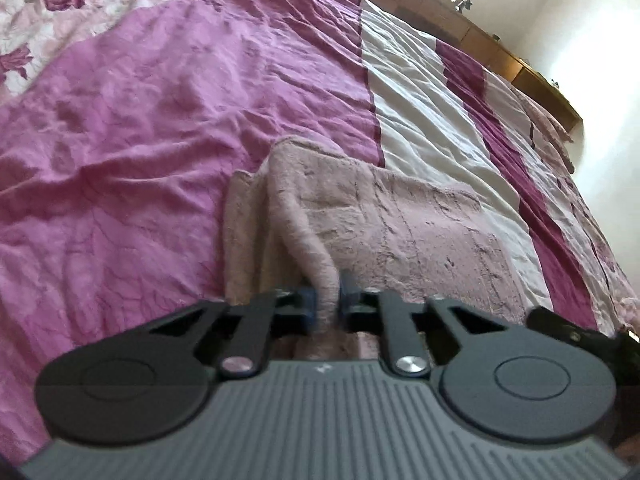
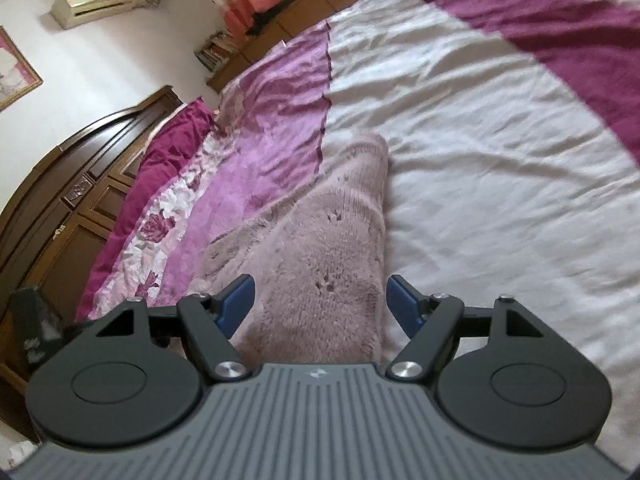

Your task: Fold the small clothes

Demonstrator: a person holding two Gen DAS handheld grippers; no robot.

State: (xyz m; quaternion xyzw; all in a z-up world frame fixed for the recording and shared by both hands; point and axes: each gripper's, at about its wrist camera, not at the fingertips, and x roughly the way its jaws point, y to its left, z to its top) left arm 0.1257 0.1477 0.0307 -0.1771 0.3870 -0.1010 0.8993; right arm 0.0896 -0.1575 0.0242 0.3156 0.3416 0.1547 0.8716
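Pink and white bedspread filled both views.
On it lay a fuzzy pink garment; the left gripper pinched a fold, the right gripper gaped above it.

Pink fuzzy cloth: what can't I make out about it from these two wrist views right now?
- Near edge of the pink fuzzy cloth: left wrist view, hidden behind the left tool, which pinches a fold.
- Its near end: right wrist view, hidden under the right tool, which is open.
- What kind of garment it is: no view tells.
- Striped bedspread: blurred at upper right.
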